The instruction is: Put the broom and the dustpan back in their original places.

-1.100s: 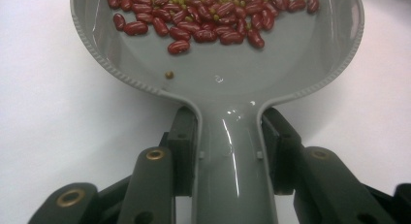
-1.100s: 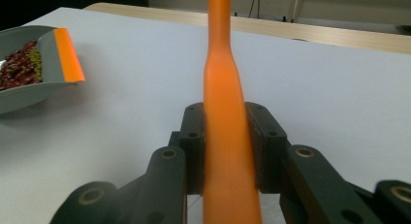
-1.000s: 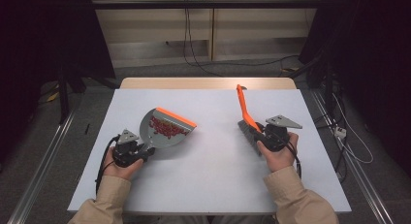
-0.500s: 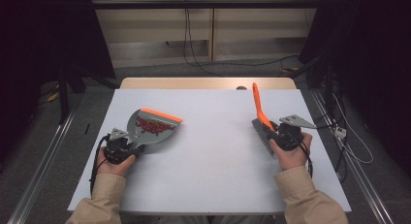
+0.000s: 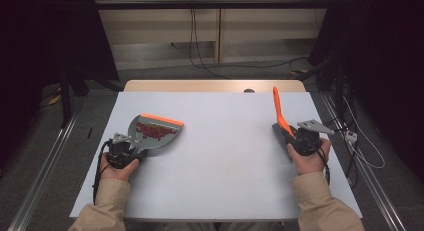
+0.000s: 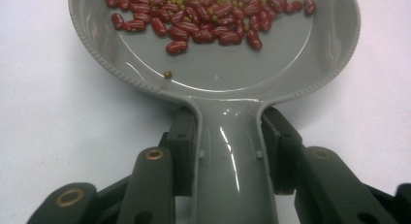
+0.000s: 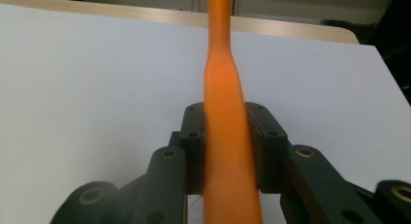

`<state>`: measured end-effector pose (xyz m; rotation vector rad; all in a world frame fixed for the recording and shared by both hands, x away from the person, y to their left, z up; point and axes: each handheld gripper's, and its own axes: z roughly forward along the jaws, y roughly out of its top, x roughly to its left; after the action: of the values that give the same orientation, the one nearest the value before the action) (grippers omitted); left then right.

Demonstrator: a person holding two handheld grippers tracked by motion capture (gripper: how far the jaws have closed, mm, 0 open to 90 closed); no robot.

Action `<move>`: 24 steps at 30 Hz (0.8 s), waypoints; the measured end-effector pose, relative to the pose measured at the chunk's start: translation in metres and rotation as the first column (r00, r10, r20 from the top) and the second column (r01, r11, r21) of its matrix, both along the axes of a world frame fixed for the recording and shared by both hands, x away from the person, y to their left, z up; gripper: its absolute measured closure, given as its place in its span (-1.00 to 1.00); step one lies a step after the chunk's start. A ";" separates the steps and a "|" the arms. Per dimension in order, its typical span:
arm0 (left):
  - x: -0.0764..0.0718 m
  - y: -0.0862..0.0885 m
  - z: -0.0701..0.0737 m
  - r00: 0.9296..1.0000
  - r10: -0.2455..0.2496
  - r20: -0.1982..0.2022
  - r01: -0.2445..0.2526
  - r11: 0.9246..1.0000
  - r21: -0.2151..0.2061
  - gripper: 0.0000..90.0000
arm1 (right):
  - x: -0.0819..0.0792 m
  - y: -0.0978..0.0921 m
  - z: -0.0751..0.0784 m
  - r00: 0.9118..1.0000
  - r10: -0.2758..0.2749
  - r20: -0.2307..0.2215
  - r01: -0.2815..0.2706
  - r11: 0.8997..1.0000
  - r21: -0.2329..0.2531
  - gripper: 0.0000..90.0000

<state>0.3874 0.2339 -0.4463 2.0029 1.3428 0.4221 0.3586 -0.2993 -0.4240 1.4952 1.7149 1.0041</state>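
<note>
Left gripper, clamped on the dustpan handle, and right gripper, gripping the orange brush, have moved farther apart.

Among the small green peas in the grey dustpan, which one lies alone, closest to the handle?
The single green pea lying apart, below the red beans in the dustpan; the other peas sit mixed among the beans.

even overhead light, dark surroundings, soft focus
</note>
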 end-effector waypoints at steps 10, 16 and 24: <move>-0.011 -0.014 0.001 0.999 -0.049 0.001 0.049 0.996 -0.079 0.22 | 0.001 0.000 -0.006 0.999 -0.037 -0.004 0.037 0.997 -0.069 0.58; -0.017 -0.024 0.000 0.997 -0.082 -0.012 0.080 0.991 -0.111 0.05 | 0.001 0.010 -0.007 1.000 -0.020 0.001 0.020 0.998 -0.067 0.57; -0.018 -0.034 -0.001 0.991 -0.131 -0.026 0.125 0.981 -0.150 -0.20 | 0.001 0.031 -0.012 1.000 0.030 -0.005 -0.030 1.000 -0.005 0.48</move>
<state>0.3692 0.2004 -0.4473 1.9671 1.2210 0.2217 0.3594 -0.2685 -0.4356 1.4740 1.7471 1.0111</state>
